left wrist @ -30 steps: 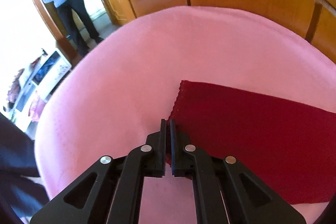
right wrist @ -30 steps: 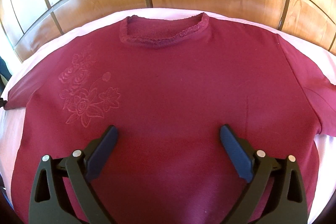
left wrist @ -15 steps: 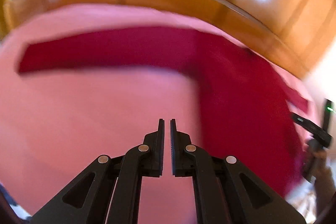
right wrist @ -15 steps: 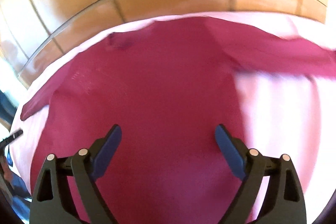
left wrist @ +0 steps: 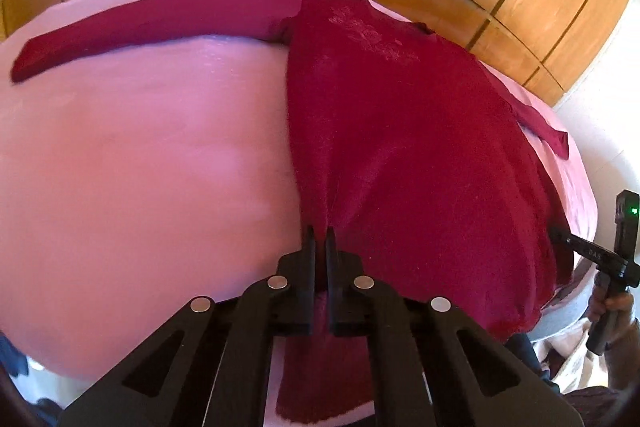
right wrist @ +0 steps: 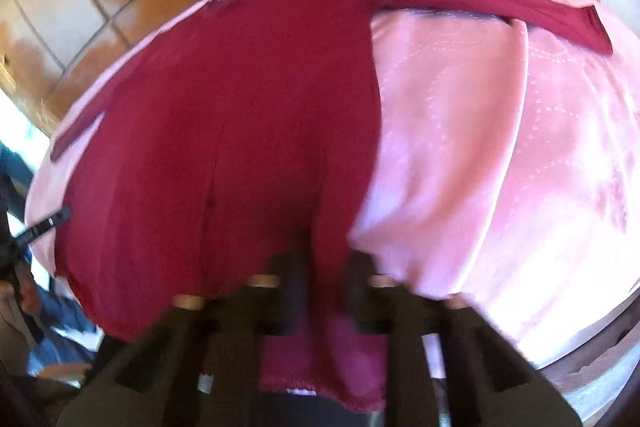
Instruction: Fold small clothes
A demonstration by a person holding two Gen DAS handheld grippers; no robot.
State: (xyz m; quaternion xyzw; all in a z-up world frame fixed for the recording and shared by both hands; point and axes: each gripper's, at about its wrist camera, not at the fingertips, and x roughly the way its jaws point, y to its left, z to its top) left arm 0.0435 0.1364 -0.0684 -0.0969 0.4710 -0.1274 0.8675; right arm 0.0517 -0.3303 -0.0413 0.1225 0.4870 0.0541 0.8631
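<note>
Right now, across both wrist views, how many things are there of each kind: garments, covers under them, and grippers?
Garments: 1, the dark red top.
Covers: 1, the pink blanket beneath it.
Grippers: 2, the left gripper and the right gripper, each with its jaws closed on the top's hem.
Total: 4.

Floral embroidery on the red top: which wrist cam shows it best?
Left wrist. The floral embroidery shows there as a pale raised pattern on the red top, in fairly sharp focus near the sleeve seam. The right wrist view is motion-blurred; the red top fills its left half, but no embroidery can be made out.
</note>
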